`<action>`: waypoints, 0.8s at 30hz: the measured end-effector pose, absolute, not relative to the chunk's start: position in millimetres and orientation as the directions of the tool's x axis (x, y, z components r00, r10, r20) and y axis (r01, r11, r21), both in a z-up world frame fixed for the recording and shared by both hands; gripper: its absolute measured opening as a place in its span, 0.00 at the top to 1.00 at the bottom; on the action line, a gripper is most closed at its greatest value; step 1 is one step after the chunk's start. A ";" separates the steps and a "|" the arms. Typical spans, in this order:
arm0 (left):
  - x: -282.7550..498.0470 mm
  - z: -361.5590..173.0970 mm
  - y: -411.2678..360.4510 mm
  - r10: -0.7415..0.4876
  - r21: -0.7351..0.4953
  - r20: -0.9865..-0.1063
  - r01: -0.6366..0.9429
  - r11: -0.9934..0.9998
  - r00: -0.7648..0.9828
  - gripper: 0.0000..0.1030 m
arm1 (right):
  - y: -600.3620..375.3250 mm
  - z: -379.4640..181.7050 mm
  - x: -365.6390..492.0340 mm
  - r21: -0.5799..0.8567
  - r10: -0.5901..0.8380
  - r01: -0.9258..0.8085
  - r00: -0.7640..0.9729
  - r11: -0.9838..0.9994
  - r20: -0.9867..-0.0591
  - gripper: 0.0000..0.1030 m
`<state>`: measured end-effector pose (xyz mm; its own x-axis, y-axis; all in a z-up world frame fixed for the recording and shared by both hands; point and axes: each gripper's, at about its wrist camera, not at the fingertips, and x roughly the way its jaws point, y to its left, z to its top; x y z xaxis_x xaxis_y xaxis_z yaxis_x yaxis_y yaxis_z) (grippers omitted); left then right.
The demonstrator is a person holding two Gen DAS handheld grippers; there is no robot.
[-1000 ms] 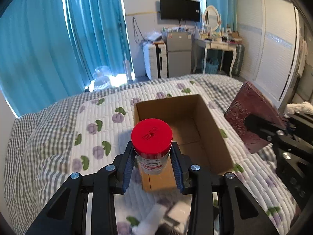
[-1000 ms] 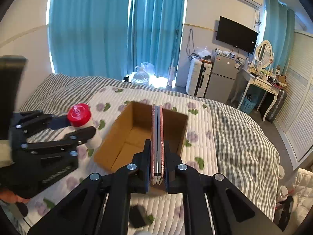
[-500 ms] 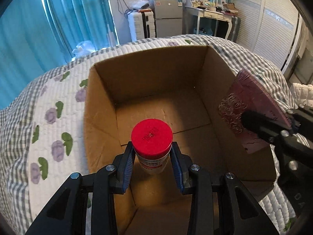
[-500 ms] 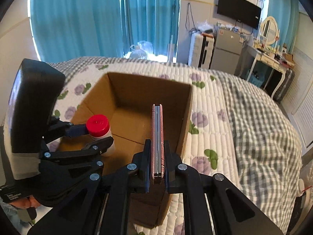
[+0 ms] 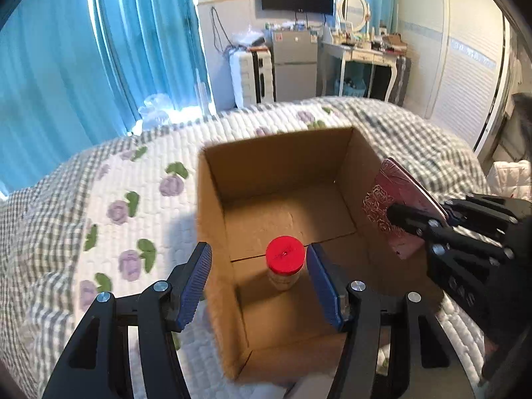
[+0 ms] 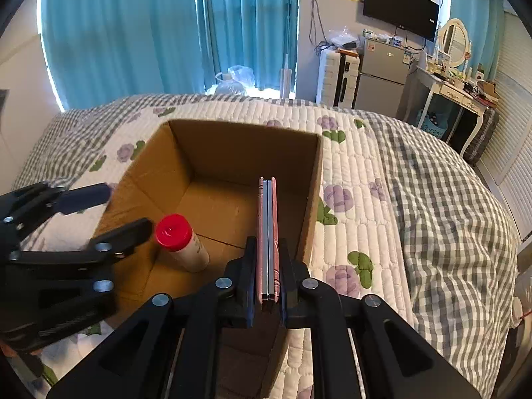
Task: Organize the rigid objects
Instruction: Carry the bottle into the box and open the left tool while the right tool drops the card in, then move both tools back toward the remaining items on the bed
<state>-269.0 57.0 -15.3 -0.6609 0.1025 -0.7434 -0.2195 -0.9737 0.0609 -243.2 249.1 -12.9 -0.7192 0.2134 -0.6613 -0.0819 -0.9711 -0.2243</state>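
Left wrist view first: the bed (image 5: 99,232) with its quilted flower cover carries the open cardboard box (image 5: 212,232), and that box is where everything rigid has to end up. On its floor, near the left wall, sits the red-capped bottle (image 5: 285,262); in the right wrist view it looks tilted (image 6: 181,244), leaning toward the middle of the box, though the fisheye may exaggerate that. My left gripper (image 5: 259,282) hangs above it with the blue pads spread wide and nothing between them, so that piece I judge placed.

The step in hand belongs to my right gripper (image 6: 267,279), which is clamped narrow on the pink patterned case (image 6: 267,232), a flat thing that I hold on edge, with its far end reaching over the right half of the box. From the left camera the case (image 5: 395,206) sits just at the right wall's top edge.

To do this well I would:
- bring the case inward, off the wall, before lowering;
- keep it to the right half, well apart from the bottle;
- lower until its bottom edge meets cardboard, then let go, since a thin slab released high will likely topple onto the bottle;
- lift my left gripper out of the way.
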 end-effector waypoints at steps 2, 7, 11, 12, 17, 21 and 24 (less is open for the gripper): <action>-256.7 -4.0 51.2 0.095 0.069 -0.731 -0.211 -0.975 -0.676 0.39 | 246.2 -5.2 -238.3 -0.239 0.228 -0.090 -0.725 -0.967 -0.650 0.78; -218.7 18.0 32.5 0.076 0.073 -0.696 -0.175 -0.982 -0.714 0.29 | 236.3 26.3 -210.1 -0.248 0.255 -0.130 -0.771 -0.960 -0.584 0.29; -186.6 22.7 18.9 0.066 0.063 -0.692 -0.152 -0.986 -0.719 0.23 | 230.0 43.4 -179.9 -0.253 0.274 -0.152 -0.778 -0.956 -0.566 0.29; -177.6 22.4 15.0 0.063 0.061 -0.689 -0.145 -0.988 -0.722 0.20 | 228.6 45.8 -170.7 -0.255 0.278 -0.157 -0.779 -0.954 -0.563 0.29; -143.6 11.2 6.1 0.044 0.059 -0.694 -0.117 -0.991 -0.719 0.12 | 225.8 36.8 -122.8 -0.245 0.276 -0.159 -0.766 -0.956 -0.581 0.28; -121.3 -9.2 -1.0 0.033 0.046 -0.707 -0.093 -0.995 -0.707 0.09 | 223.8 5.3 -91.6 -0.269 0.290 -0.153 -0.740 -0.951 -0.607 0.28; -111.8 -29.5 -6.0 0.032 0.024 -0.730 -0.072 -0.997 -0.683 0.09 | 222.6 -23.4 -79.9 -0.280 0.294 -0.141 -0.713 -0.950 -0.636 0.28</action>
<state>-111.8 -6.0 -29.5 -0.6827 0.0316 -0.7300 -0.0720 -0.9971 0.0242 -79.9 222.6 -23.4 -0.7132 0.2939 -0.6364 -0.1415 -0.9495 -0.2800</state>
